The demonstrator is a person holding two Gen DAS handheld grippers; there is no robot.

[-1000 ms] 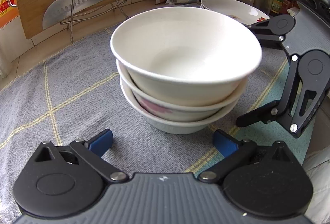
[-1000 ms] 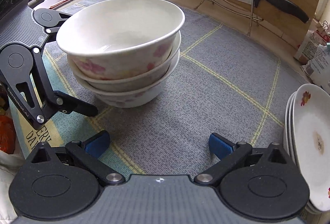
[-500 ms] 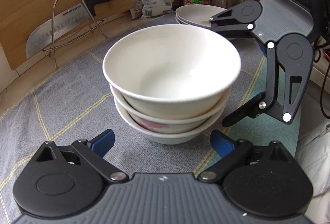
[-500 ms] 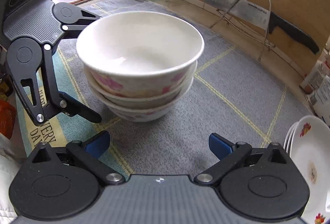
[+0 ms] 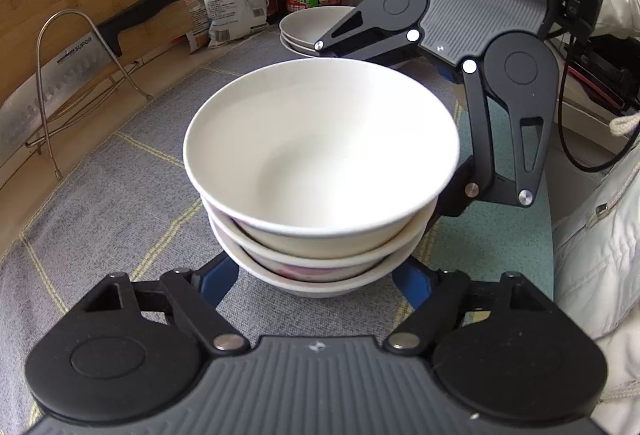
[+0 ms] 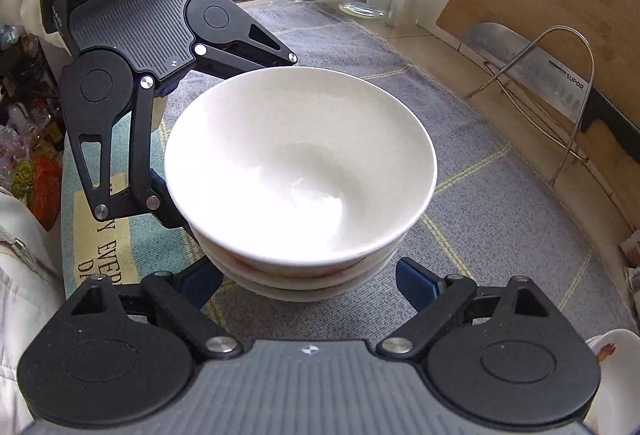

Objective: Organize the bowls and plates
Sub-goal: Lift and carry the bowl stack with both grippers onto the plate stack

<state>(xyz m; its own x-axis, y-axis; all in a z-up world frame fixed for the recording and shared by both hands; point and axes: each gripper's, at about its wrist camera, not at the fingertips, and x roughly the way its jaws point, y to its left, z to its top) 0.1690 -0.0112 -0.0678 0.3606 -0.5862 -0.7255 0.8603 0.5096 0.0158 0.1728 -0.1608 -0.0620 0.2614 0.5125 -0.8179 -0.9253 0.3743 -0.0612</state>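
A grey checked cloth [image 5: 100, 203] covers the surface. At frame centre stands the stack of three bowls [image 5: 320, 171]. The left gripper [image 5: 316, 281] and right gripper [image 6: 310, 281] have just been closing, fingers grasping the bottom bowl's sides.

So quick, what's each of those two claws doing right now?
Left gripper: closing on the stack of bowls; contact can't be told.
Right gripper: closing on the same stack; contact can't be told.

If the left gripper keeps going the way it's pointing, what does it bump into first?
Most likely the stack of bowls. The left gripper points straight at its lowest bowl, and its jaws, which have just been closing, already flank that bowl. Whether the pads touch it yet is unclear.
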